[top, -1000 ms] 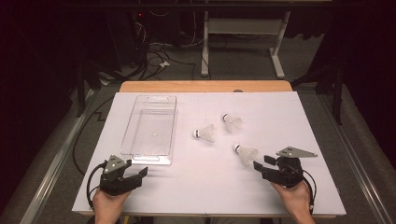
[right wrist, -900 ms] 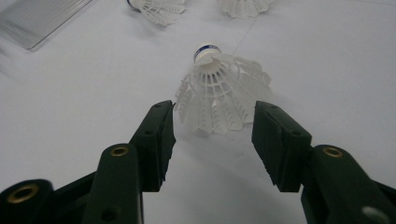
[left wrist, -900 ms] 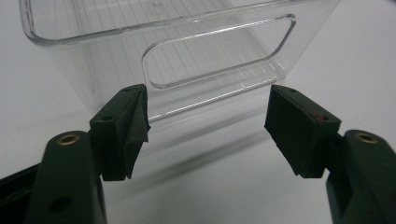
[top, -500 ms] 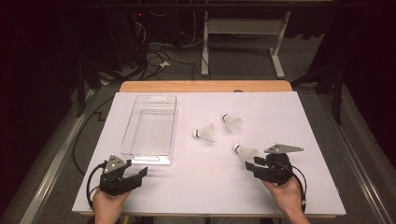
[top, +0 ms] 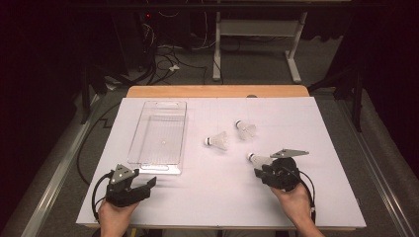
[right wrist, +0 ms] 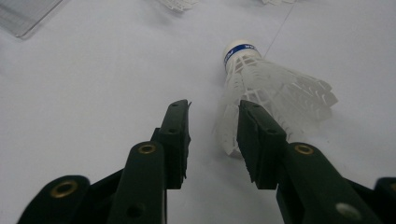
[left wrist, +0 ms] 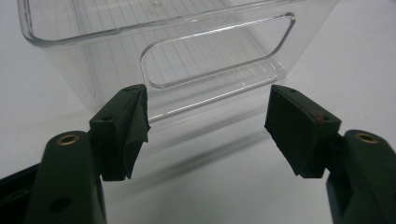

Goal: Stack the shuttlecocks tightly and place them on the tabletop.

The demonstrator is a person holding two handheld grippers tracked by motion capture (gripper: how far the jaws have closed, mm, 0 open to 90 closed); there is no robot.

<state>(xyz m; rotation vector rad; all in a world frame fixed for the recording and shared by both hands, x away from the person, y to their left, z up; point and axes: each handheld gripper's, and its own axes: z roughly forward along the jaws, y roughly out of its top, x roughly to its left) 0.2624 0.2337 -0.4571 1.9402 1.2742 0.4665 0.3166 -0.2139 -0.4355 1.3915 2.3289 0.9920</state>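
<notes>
Nothing is in the clear bin (top: 160, 136) yet; I judge the work is only at its beginning. All three shuttlecocks lie on the white tabletop (top: 217, 197), to the right of the bin.

My right gripper (right wrist: 212, 123) is at the nearest shuttlecock (right wrist: 266, 88), which lies on its side with the cork end pointing away from me. My jaws have just been closing, but they do not hold it: in the right gripper view the edge of the feather skirt sits partly in the gap, beside the right jaw, and the left jaw is apart from it. So these jaws are half closed with no grip.

My left gripper (left wrist: 205, 126) rests at the near left of the tabletop, just in front of the near end wall of the bin with its handle cut-out. Its jaws stand wide apart with nothing between them.

The second shuttlecock (top: 217, 141) and the third shuttlecock (top: 245, 129) lie farther away, near the middle, untouched.

What is left, as I judge: to finish the grip on the nearest shuttlecock, carry it left to the bin, then the other two.
</notes>
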